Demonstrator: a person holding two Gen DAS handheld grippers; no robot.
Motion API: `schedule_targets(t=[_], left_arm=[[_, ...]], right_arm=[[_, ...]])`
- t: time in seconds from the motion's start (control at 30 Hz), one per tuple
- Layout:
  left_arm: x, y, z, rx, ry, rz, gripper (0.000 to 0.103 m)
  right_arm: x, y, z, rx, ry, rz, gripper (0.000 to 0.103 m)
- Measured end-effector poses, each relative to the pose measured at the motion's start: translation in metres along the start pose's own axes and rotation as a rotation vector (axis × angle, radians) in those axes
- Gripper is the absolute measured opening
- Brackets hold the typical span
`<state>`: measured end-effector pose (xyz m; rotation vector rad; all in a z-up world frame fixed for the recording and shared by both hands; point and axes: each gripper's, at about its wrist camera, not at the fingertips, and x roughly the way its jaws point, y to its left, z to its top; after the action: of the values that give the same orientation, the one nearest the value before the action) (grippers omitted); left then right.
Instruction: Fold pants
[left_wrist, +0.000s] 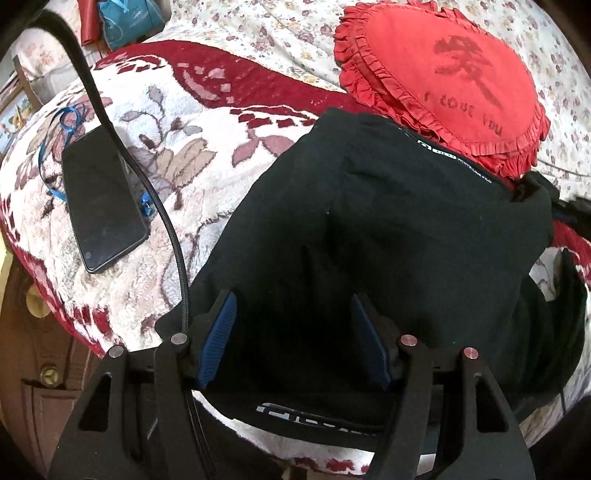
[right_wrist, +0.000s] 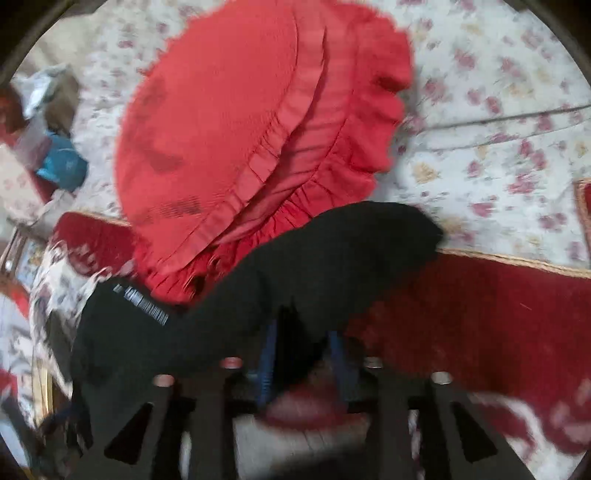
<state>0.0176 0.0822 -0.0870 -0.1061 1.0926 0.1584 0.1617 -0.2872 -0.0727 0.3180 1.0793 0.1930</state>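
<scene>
- Two layers cover the bed: a plush blanket (left_wrist: 122, 280) in cream and dark red with a leaf pattern, and beyond it a pale sheet (left_wrist: 266, 33) printed with small flowers.
- Black pants (left_wrist: 406, 236) lie bunched on the blanket, their far edge against a red heart-shaped pillow (left_wrist: 454, 81) with a ruffled rim.
- A dark phone (left_wrist: 101, 201) rests on the blanket to the left, a black cable (left_wrist: 162, 218) crossing beside it.
- Wooden furniture (left_wrist: 40, 387) shows past the blanket's edge, lower left.
- Left gripper (left_wrist: 295, 339) hangs over the pants, its blue pads (left_wrist: 218, 339) spread apart, pinching nothing.
- Right gripper (right_wrist: 303, 362) is blurred; a fold of pants sits between its parted pads, which do not appear to press on it.
</scene>
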Motion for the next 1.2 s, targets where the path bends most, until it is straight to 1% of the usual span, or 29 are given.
schedule_targets(t=[0.07,0.1,0.2,0.3,0.37,0.4,0.43,0.47,0.5,0.53,0.57,0.63,0.67,0.7,0.73,0.77,0.8,0.83,0.87,0.9,0.97,1.07,1.1,1.13,1.2], left_arm=[[0.0,0.0,0.0,-0.006,-0.002,-0.005,0.064],[0.0,0.0,-0.001,-0.007,-0.004,-0.005,0.064],[0.001,-0.002,-0.002,0.001,-0.006,0.001,0.064],[0.001,-0.004,-0.002,0.003,-0.009,0.006,0.064],[0.0,-0.004,-0.003,-0.001,-0.009,0.005,0.064],[-0.001,-0.004,-0.003,-0.005,-0.008,0.003,0.064],[-0.001,-0.004,-0.003,-0.007,-0.008,0.001,0.064],[-0.002,-0.004,-0.004,-0.007,-0.007,0.001,0.064],[-0.002,-0.005,-0.005,-0.004,-0.007,0.003,0.064],[-0.002,-0.005,-0.005,-0.002,-0.005,0.006,0.064],[-0.003,-0.005,-0.006,0.0,-0.004,0.008,0.064],[-0.004,-0.005,-0.007,-0.001,-0.005,0.005,0.064],[-0.004,-0.006,-0.008,0.0,-0.006,0.007,0.064],[-0.004,-0.006,-0.008,0.003,-0.005,0.011,0.064],[-0.004,-0.006,-0.009,0.004,-0.005,0.012,0.064],[-0.004,-0.007,-0.01,0.003,-0.007,0.012,0.064],[-0.005,-0.007,-0.01,0.003,-0.009,0.011,0.064],[-0.005,-0.007,-0.011,0.003,-0.01,0.01,0.064],[-0.005,-0.007,-0.012,0.002,-0.012,0.009,0.064],[-0.005,-0.007,-0.012,0.0,-0.012,0.007,0.064],[-0.005,-0.005,-0.012,-0.008,-0.01,0.001,0.064],[-0.014,-0.001,-0.012,-0.025,-0.018,-0.025,0.064],[-0.018,0.001,-0.013,-0.03,-0.027,-0.031,0.064],[-0.021,0.003,-0.014,-0.034,-0.034,-0.034,0.064],[-0.027,0.007,-0.016,-0.043,-0.046,-0.042,0.064]], right_arm=[[-0.035,-0.015,-0.015,0.021,-0.054,-0.017,0.054],[-0.051,-0.024,-0.026,0.04,-0.066,-0.028,0.056],[-0.073,-0.044,-0.052,0.067,-0.062,-0.064,0.059],[-0.064,-0.051,-0.074,0.049,-0.008,-0.082,0.059],[-0.053,-0.053,-0.086,0.044,0.018,-0.07,0.059],[-0.052,-0.049,-0.091,0.022,-0.004,-0.083,0.063],[-0.052,-0.043,-0.093,-0.003,-0.03,-0.097,0.063],[-0.051,-0.038,-0.094,-0.014,-0.038,-0.084,0.063],[-0.049,-0.033,-0.094,-0.01,-0.028,-0.024,0.058],[-0.048,-0.029,-0.095,-0.001,-0.015,0.024,0.057],[-0.049,-0.024,-0.095,-0.007,-0.017,0.031,0.057],[-0.049,-0.018,-0.094,-0.043,-0.04,-0.047,0.057],[-0.046,-0.018,-0.093,-0.043,-0.04,-0.069,0.057],[-0.042,-0.02,-0.093,-0.025,-0.028,-0.074,0.057],[-0.04,-0.023,-0.094,-0.009,-0.019,-0.059,0.057],[-0.038,-0.025,-0.095,0.002,-0.013,-0.023,0.057],[-0.037,-0.023,-0.097,0.002,-0.014,-0.015,0.05],[-0.038,-0.022,-0.099,-0.002,-0.016,-0.024,0.041],[-0.042,-0.02,-0.102,-0.011,-0.013,-0.014,0.016],[-0.047,-0.019,-0.103,-0.012,-0.018,-0.005,0.012],[-0.067,-0.013,-0.105,-0.037,-0.053,-0.025,0.011],[-0.118,-0.01,-0.117,-0.039,-0.12,-0.029,0.011],[-0.135,-0.012,-0.124,-0.041,-0.132,-0.043,0.011],[-0.149,-0.014,-0.133,-0.045,-0.128,-0.065,0.011],[-0.158,-0.021,-0.149,-0.048,-0.08,-0.111,0.011]])
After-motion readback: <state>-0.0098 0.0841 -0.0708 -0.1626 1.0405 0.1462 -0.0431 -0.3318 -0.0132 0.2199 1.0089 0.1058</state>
